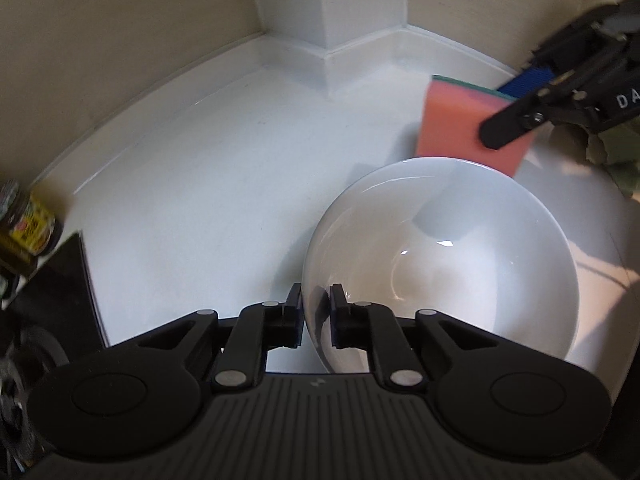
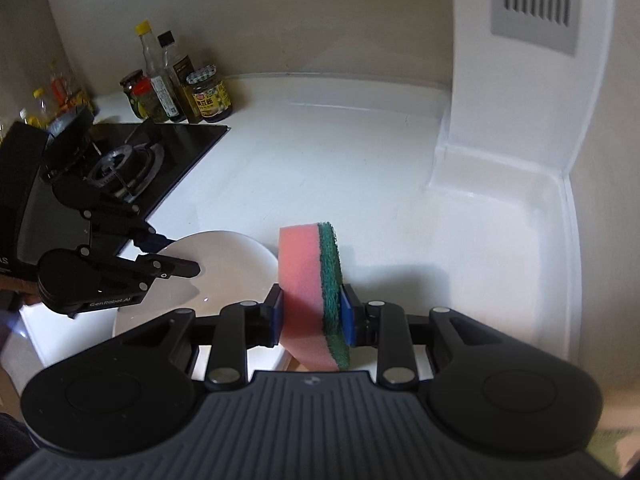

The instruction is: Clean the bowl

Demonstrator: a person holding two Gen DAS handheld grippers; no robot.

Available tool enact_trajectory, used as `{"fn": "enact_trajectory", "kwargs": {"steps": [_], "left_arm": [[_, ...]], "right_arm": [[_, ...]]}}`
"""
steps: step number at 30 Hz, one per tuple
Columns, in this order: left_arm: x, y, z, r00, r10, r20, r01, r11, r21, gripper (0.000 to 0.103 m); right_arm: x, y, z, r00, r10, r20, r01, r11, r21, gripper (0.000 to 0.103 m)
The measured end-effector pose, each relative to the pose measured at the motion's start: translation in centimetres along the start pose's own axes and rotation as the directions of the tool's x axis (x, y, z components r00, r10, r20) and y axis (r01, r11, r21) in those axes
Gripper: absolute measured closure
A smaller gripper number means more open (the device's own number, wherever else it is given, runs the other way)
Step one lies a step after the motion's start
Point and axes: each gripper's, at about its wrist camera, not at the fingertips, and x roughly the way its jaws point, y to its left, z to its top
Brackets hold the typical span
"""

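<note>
A white bowl [image 1: 460,248] sits on the white counter, and my left gripper [image 1: 316,314] is shut on its near rim, one finger inside and one outside. The bowl also shows in the right wrist view [image 2: 228,264], with the left gripper [image 2: 172,256] clamped on its left rim. My right gripper [image 2: 312,312] is shut on a pink sponge with a green scouring side [image 2: 308,292], held upright just right of the bowl. In the left wrist view the sponge [image 1: 460,124] hangs above the bowl's far rim, gripped by the right gripper [image 1: 508,108].
A black gas hob [image 2: 132,164] lies left of the bowl. Several sauce jars and bottles [image 2: 180,88] stand behind it against the wall. A white corner pillar [image 2: 512,80] with a vent rises at the right. A jar [image 1: 24,228] sits at the left edge.
</note>
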Motion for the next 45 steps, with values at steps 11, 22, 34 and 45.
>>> {"fn": "enact_trajectory", "kwargs": {"steps": [11, 22, 34, 45], "left_arm": [[-1.2, -0.2, -1.9, 0.992, 0.106, -0.070, -0.121, 0.956, -0.268, 0.081], [-0.5, 0.7, -1.7, 0.999, 0.038, -0.039, -0.044, 0.987, -0.153, 0.092], [0.1, 0.4, -0.5, 1.000, -0.003, -0.019, 0.005, 0.995, 0.103, 0.088], [-1.2, 0.3, -1.5, 0.994, 0.100, -0.032, -0.104, 0.982, -0.159, 0.074]], "right_arm": [[-0.5, -1.1, -0.6, 0.999, 0.037, 0.015, -0.038, 0.998, 0.059, 0.078], [-1.8, -0.8, -1.2, 0.999, 0.036, -0.003, -0.036, 0.999, 0.037, 0.078], [0.5, -0.7, 0.9, 1.000, 0.014, 0.014, -0.014, 1.000, -0.006, 0.078], [0.2, -1.5, 0.3, 0.999, 0.026, 0.040, -0.029, 0.997, 0.069, 0.078]]}}
